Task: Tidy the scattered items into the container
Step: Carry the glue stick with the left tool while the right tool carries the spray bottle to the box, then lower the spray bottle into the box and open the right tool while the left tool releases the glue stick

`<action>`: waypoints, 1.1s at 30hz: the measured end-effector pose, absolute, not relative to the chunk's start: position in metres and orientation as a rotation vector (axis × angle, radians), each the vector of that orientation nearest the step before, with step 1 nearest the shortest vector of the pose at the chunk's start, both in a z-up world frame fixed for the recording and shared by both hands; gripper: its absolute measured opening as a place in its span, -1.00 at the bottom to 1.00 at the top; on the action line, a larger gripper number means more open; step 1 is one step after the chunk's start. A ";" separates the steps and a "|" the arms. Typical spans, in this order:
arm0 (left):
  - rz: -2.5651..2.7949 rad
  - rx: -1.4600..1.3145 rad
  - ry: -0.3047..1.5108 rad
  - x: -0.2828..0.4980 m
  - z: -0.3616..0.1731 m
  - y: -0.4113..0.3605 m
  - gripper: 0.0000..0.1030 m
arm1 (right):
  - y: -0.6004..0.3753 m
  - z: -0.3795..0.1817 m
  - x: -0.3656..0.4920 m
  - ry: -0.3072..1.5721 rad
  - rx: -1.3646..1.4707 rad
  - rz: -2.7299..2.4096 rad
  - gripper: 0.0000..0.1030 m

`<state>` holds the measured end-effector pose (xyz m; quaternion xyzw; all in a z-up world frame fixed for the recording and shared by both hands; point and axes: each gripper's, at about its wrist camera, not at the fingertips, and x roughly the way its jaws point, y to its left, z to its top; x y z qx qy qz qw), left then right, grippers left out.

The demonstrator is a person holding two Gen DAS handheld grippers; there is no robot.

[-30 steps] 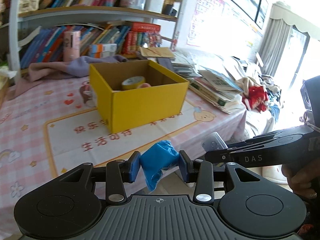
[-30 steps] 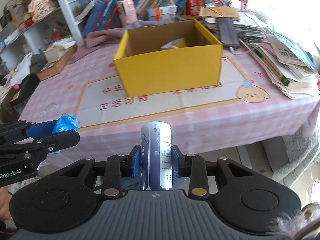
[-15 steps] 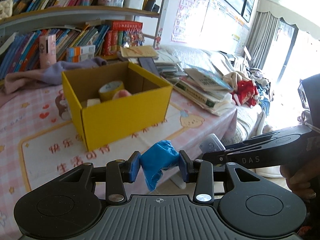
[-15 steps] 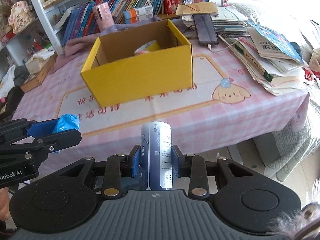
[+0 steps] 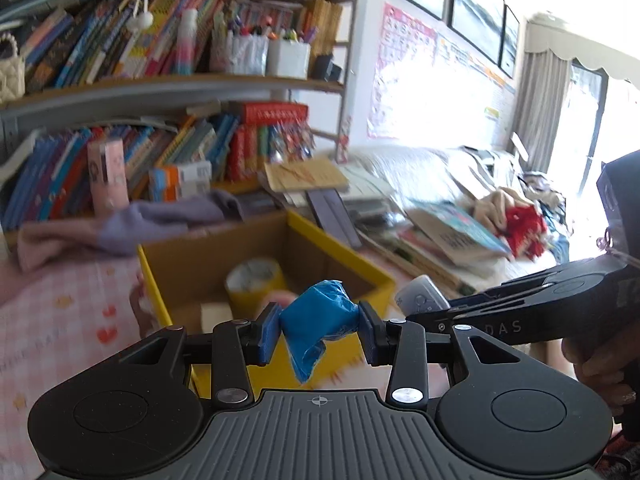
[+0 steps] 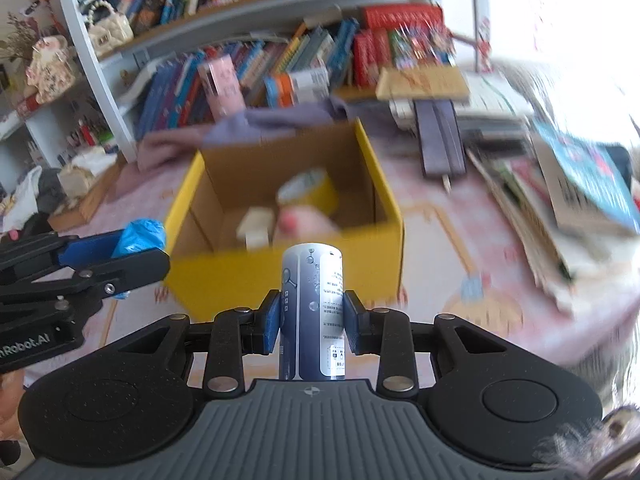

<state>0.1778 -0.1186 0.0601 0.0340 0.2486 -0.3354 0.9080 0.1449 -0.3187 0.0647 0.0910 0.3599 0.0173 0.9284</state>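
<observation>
My left gripper is shut on a crumpled blue plastic bag and hangs just before the near wall of the yellow cardboard box. My right gripper is shut on an upright blue-and-white can, close to the box's front wall. Inside the box lie a yellow tape roll, a small white block and a pink item. The right wrist view shows the left gripper with the blue bag at the box's left corner. The can's top shows at the right in the left wrist view.
The box stands on a pink checked tablecloth. Stacked books and magazines and a dark phone lie right of it. A purple cloth and a pink carton sit behind, below crowded bookshelves. A hand holds the right gripper.
Both grippers have moved forward and up towards the yellow box, which now looms much larger and shows its inside. Each still grips its item.
</observation>
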 end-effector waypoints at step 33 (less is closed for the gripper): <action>-0.299 0.244 0.722 0.305 -0.028 -0.192 -0.15 | -0.305 -0.010 0.392 0.857 -0.052 0.412 -0.40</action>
